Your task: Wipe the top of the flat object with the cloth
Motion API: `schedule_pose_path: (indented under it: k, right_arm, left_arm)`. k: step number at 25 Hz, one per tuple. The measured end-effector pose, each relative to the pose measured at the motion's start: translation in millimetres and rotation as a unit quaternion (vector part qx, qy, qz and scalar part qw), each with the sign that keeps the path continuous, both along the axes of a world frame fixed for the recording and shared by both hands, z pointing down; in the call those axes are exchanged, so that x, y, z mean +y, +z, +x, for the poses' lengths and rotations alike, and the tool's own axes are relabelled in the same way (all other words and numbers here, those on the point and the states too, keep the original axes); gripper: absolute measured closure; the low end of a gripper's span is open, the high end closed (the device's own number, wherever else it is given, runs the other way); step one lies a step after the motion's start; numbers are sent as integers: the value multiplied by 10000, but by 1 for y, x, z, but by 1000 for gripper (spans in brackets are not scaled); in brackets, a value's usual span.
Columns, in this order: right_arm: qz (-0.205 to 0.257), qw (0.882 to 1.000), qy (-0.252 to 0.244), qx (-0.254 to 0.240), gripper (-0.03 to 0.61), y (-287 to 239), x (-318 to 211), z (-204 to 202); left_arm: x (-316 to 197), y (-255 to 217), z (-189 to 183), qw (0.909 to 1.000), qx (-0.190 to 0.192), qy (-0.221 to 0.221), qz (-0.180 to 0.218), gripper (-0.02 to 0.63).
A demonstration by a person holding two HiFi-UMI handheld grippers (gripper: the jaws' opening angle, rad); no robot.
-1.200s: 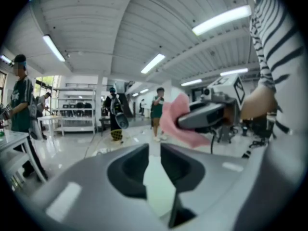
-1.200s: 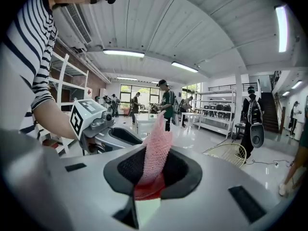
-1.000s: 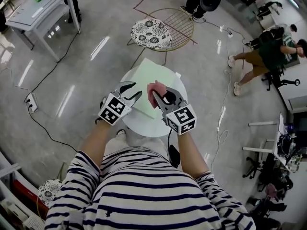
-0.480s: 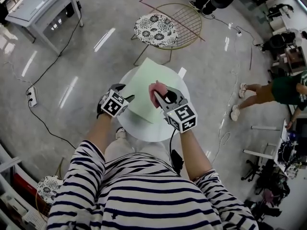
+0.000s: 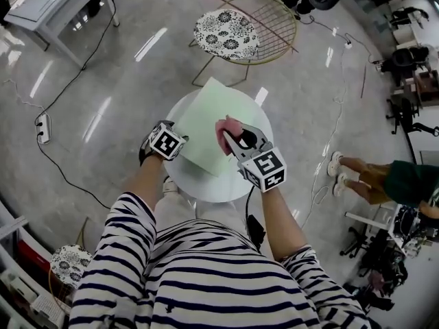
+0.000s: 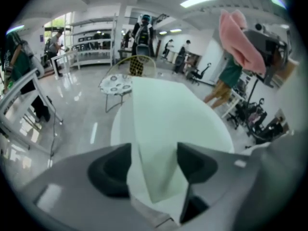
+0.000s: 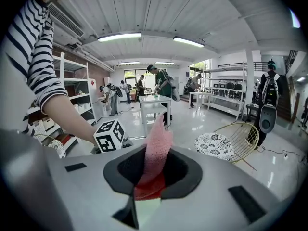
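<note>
**A:** Where is the cloth?

**B:** The pink cloth [image 5: 226, 129] is in the right gripper [image 5: 230, 140]. Its jaws are pressed together on the cloth's lower end, and the rest stands up out of them in a loose bunch. It is over the right part of the flat object. I cannot tell whether it touches the surface.

**A:** And the flat object?

**B:** It is a pale green sheet [image 5: 204, 125] lying flat on the round white table [image 5: 206, 185]. It is turned so that one corner points far, and that corner reaches the table's far rim.

**A:** What about the other hand?

**B:** The left gripper [image 6: 153, 166] is at the sheet's near left edge, tilted downward. Its jaws have just been opening and now stand spread wide. A near corner of the sheet shows in the gap between them, but neither pad presses on it.

**A:** Anything beyond the table?

**B:** A wire chair [image 5: 264, 29] with a patterned cushion [image 5: 226, 35] stands on the floor just past the far side.
</note>
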State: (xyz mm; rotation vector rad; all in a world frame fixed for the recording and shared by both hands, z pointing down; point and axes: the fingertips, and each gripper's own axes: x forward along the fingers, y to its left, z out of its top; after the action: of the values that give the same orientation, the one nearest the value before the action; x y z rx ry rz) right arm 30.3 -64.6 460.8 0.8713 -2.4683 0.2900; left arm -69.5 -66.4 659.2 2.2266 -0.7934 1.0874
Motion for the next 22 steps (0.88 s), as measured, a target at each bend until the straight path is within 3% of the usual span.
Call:
schedule_pose_path:
  k: [5,9,16,22]
  right_arm:
    - [-97,9997,159,175,514,14,-11,17]
    - [-230,9988,103,416,514,33,-31,24]
    - [-333,9934,-363,1040,511,76,-85,6]
    - [-334,9851,-791,1492,511,113,-114,-11]
  left_arm:
    - [30,4,16,9994,139,178,-263,325]
    - [51,1,37,9991,276,-34,-305,322]
    - [85,2,66,9975,459,90,-531,322]
    - [95,2,71,9960,384,398,-703,324]
